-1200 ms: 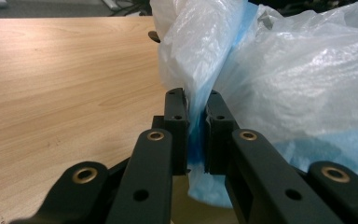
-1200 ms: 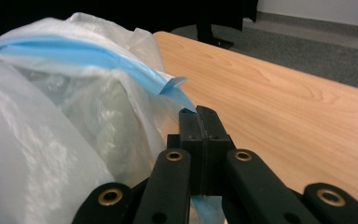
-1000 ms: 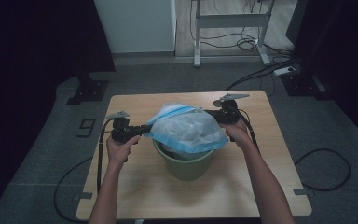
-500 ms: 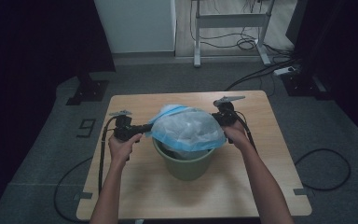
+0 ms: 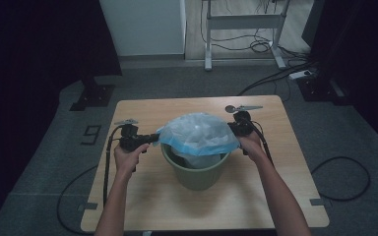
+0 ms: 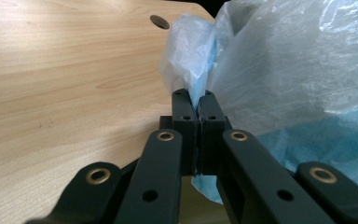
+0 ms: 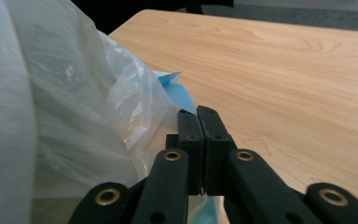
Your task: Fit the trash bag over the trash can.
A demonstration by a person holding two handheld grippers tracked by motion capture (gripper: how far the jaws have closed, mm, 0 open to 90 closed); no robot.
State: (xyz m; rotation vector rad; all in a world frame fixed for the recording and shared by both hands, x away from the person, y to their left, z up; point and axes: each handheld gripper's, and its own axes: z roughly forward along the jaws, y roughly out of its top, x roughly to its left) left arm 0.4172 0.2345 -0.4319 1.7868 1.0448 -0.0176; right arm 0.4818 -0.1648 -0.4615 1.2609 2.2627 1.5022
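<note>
A pale blue, see-through plastic bag [image 5: 197, 130] is spread over the mouth of a green bin [image 5: 197, 173] at the middle of the wooden table [image 5: 142, 110]. My left gripper [image 5: 155, 138] is at the bag's left edge, shut on the blue hem. In the left gripper view the film [image 6: 279, 70] runs up between the closed tips of my left gripper [image 6: 196, 95]. My right gripper [image 5: 231, 129] holds the bag's right edge. Its jaws have just been opening a little. In the right gripper view the tips of my right gripper [image 7: 197, 112] still stand together on the blue hem [image 7: 177, 91].
Bare tabletop [image 7: 298, 60] lies behind and to both sides of the bin. A small round hole [image 6: 160, 21] sits near the table's far edge. Cables [image 5: 344, 179] lie on the floor around the table, and a metal stand [image 5: 241, 22] is beyond it.
The bag has come down from a puffed heap above the bin and now lies flatter and wider across its mouth. Both hands have stayed almost in place.
</note>
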